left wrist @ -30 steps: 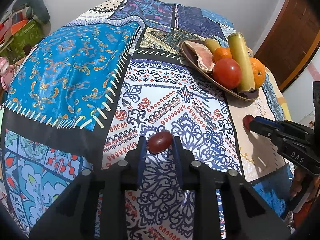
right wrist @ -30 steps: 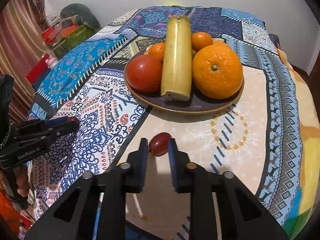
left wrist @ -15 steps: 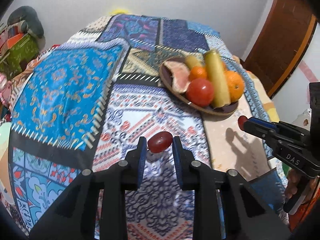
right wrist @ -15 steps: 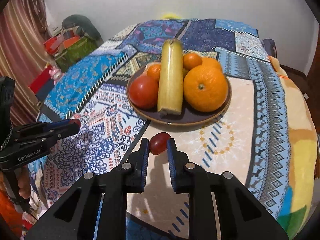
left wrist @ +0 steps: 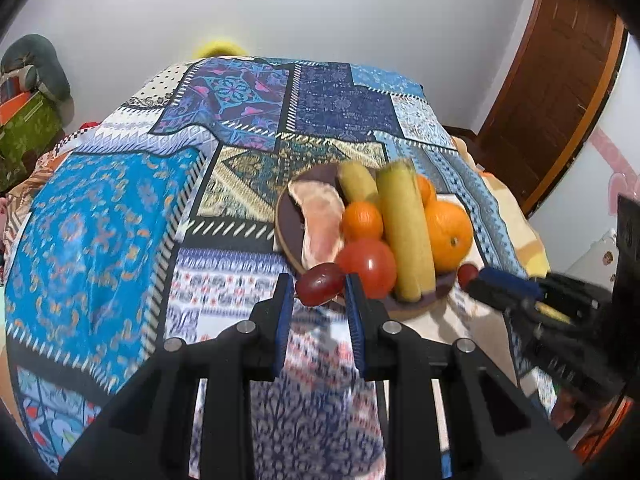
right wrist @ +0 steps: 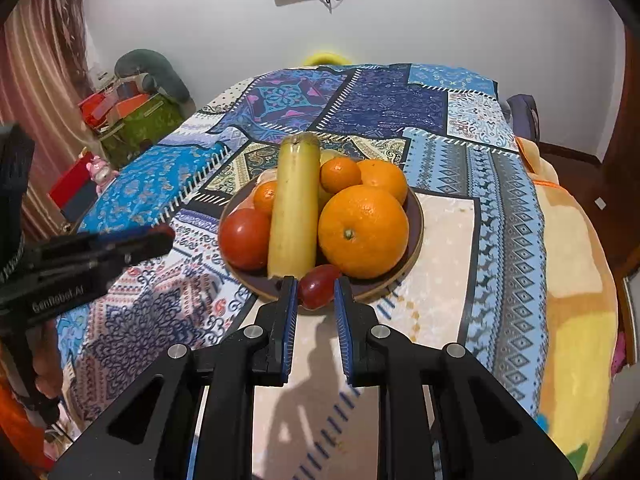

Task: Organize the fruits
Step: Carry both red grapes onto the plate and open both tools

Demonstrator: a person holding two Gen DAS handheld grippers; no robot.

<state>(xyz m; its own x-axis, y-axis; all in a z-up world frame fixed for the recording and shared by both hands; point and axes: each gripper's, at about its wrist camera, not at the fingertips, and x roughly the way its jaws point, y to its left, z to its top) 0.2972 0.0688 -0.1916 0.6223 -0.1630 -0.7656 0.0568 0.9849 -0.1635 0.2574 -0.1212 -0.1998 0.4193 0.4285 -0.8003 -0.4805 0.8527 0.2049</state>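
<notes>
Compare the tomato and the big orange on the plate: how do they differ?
The tomato is red and smooth; the big orange is orange and dimpled. The tomato looks smaller. It lies left of the banana, the orange right. Both are round and rest on the plate.

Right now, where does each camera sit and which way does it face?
Left wrist: behind the left tongs, which grip a red grape; faces the fruit plate from its left, with the right tongs at the right edge.
Right wrist: behind the right tongs, gripping another grape; faces the plate head-on, left tongs at left.
Shared: plate, banana, tomato, patchwork cloth.
</notes>
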